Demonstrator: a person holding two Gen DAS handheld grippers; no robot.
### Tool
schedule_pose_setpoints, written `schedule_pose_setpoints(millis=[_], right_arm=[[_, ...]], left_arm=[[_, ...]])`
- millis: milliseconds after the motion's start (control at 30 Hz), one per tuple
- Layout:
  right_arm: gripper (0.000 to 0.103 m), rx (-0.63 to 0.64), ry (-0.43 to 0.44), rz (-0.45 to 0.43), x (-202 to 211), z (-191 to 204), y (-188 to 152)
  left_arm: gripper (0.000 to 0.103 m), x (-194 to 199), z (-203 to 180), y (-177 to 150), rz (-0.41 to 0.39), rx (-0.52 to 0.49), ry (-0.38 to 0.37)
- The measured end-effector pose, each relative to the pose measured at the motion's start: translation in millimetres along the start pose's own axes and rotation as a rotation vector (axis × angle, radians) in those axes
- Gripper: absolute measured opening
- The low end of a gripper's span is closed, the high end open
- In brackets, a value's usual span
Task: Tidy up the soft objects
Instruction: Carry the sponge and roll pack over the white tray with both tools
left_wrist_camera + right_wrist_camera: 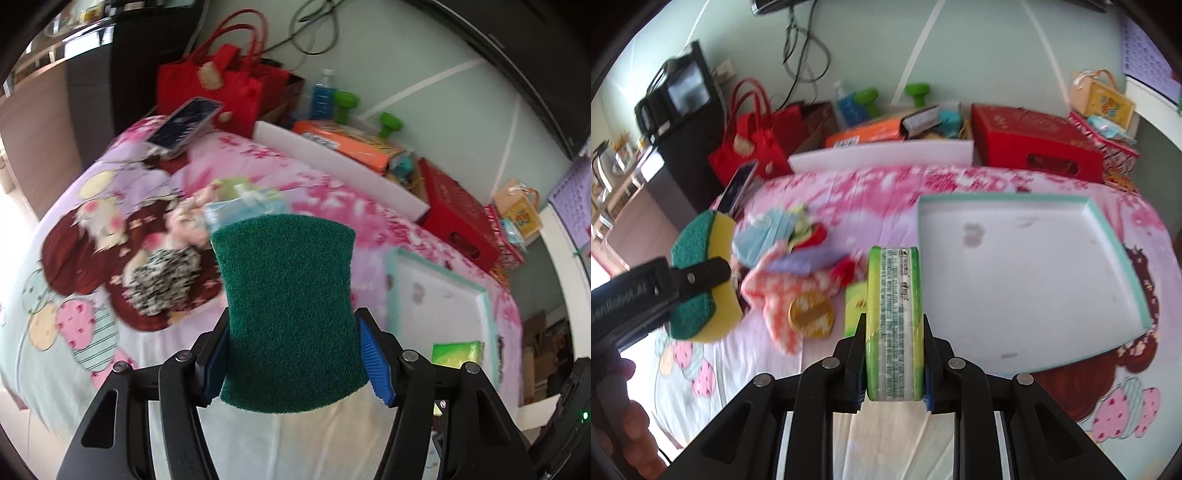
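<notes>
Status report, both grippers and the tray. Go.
Left gripper shut on green-and-yellow scouring sponge. Right gripper shut on green tissue pack. White teal-rimmed tray empty, nothing blocking it.

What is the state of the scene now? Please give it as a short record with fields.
surface: bed cover with a cartoon print
left gripper: shut on green and yellow sponge
right gripper: shut on green tissue pack
tray: white tray with teal rim, nothing in it
pile: small cloths lying left of the tray
also on bed: gold round item
</notes>
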State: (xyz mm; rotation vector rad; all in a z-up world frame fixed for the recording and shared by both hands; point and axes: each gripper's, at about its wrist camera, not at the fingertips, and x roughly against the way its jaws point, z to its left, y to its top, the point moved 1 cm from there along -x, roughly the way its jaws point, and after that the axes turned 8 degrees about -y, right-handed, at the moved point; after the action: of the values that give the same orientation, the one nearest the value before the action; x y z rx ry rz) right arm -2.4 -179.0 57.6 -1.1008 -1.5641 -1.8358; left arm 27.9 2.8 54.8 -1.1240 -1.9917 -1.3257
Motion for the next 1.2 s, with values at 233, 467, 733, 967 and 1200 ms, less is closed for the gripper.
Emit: schedule_pose_setpoints(millis=[233,467,733,967,1200], right_arm=[[0.024,-0.077,-0.020,-0.068,15,-35,34],[0.024,-0.209,-0.136,-0.049,-9,-100,35],[0.024,-0.383,-0.311,0.033,-38,-184,12],[0.024,-0.449,-0.375,0.037,-39,-213,3],[0.024,-0.402,-0.376,0.032,-43,-200,8]], left_arm=[[0.065,-6,-48,15,0.002,-0.093,-0.029],[0.065,-42,-107,12,0.050,-0.233,-0.055],[0.065,-94,-161,-10,0.125,-0.363,-0.110],[0.066,-123,-193,-41,0.171,-0.485,-0.152],[0.066,-134,-201,-54,0.190,-0.526,-0.164]])
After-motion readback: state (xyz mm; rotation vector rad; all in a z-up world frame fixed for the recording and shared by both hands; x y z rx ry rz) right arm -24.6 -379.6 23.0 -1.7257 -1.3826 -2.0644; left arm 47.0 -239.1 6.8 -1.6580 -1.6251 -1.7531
